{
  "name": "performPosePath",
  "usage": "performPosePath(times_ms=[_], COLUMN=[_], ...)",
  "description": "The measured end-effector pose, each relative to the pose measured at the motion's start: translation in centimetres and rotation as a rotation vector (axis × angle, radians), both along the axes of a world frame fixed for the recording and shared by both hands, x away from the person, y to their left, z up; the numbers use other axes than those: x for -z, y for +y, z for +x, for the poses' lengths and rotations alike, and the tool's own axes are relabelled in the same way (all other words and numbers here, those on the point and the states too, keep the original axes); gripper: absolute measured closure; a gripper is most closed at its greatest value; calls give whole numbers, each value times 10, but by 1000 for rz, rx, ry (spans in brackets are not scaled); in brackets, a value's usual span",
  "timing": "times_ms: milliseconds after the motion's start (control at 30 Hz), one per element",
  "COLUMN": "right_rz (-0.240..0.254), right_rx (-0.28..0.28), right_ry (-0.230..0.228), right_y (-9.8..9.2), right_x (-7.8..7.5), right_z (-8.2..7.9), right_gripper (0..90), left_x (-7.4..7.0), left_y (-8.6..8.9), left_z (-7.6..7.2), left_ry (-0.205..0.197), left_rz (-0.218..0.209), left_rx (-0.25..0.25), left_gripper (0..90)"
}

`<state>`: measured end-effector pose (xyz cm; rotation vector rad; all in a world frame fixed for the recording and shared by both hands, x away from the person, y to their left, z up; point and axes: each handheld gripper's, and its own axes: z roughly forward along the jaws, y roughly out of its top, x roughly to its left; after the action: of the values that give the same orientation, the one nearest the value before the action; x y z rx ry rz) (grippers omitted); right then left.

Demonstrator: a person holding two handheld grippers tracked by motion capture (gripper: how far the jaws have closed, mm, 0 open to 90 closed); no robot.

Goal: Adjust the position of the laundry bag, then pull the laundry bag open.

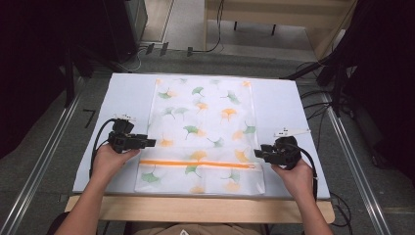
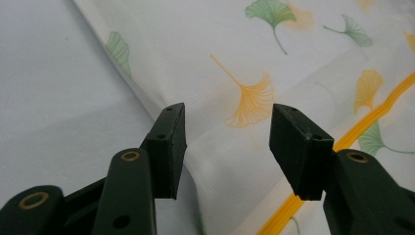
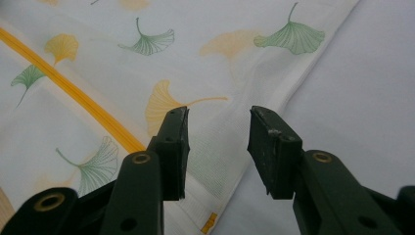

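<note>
Bag: we see a white mesh bag (image 1: 200, 132) printed with green and orange ginkgo leaves, lying flat on the middle of the bench (image 1: 288, 103), its long side running away from us.
Zip: an orange zip (image 1: 195, 164) crosses the bag near its near end.
Left hand-held gripper (image 1: 149, 142): at the bag's left edge, jaws spread, nothing between them; its own view shows the bag's edge below the gap.
Right hand-held gripper (image 1: 258, 153): at the bag's right edge by the zip's end, jaws spread too, holding nothing.
</note>
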<state>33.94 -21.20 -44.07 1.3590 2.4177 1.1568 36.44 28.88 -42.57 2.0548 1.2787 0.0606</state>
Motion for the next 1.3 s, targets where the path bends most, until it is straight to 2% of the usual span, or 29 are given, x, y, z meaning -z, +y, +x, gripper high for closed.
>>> performPosePath(times_ms=[267, 400, 600, 667, 800, 833, 1000, 1200, 1300], right_rz=[-24, -28, -34, -34, -41, -47, -53, -79, -98], right_rx=[21, 23, 19, 25, 37, 32, 27, 10, -5], right_ry=[42, 56, 44, 53, 82, 75, 62, 73, 79], right_y=[1, 1, -3, -5, -7, -7, -7, -8, -6], right_x=[6, 9, 10, 11, 13, 12, 11, 17, 21], right_z=[0, -1, -6, -8, -16, -23, -34, -39, -40], right_gripper=[584, 583, 584, 587, 594, 597, 599, 598, 595], left_x=[-7, -9, -9, -9, -10, -9, -10, -11, -11], left_y=[-6, -14, -28, -33, -43, -45, -52, -60, -64], left_z=[-4, -5, -2, -1, 4, 4, 7, 11, 14], left_ry=[-30, -35, -42, -44, -47, -47, -49, -69, -64], left_rz=[-16, -6, -2, 1, -8, -10, -5, -15, -23], left_rx=[21, 45, 85, 97, 121, 125, 149, 155, 162], left_gripper=[442, 438, 434, 433, 432, 432, 432, 437, 438])
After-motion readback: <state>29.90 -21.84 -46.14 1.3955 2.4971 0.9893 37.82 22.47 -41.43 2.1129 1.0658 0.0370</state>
